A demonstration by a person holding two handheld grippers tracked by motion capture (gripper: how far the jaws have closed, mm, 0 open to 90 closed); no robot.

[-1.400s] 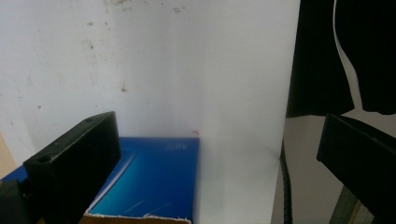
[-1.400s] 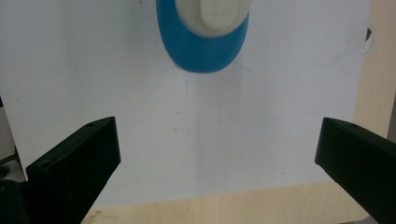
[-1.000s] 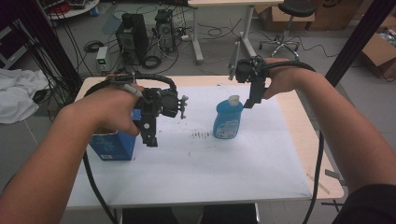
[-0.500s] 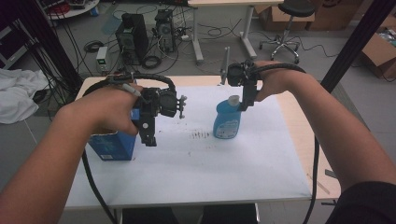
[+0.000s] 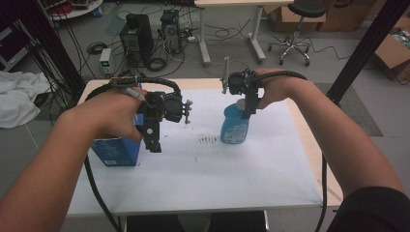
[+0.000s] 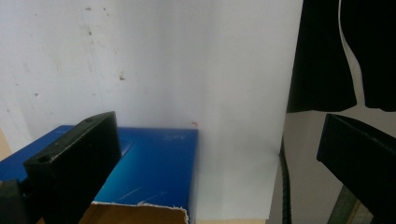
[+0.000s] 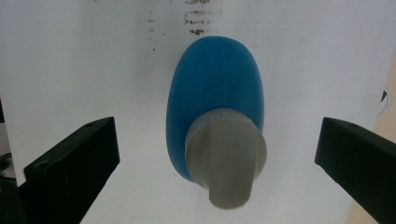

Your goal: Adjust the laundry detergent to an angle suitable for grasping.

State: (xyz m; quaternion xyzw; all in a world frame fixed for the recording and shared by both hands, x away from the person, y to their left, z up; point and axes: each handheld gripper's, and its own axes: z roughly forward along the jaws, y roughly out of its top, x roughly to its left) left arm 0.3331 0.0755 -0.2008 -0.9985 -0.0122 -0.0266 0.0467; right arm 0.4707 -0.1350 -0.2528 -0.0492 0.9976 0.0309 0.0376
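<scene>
In the high view the person's left hand hides most of the dark blue cardboard box (image 5: 116, 152) at centre left of the frame; its printing is too small to read. In the left gripper view the box is cut off at the bottom edge, showing a smooth glossy blue face and a torn brown cardboard rim. The left gripper (image 6: 224, 154) hangs over it, jaws spread wide, gripping nothing. The rounded blue plastic bottle (image 7: 215, 107) with its matte pale grey cap stands on the white paper-covered table (image 5: 203, 174), right of centre in the high view. The right gripper (image 7: 215, 158) hovers above the cap, jaws spread well apart on either side.
</scene>
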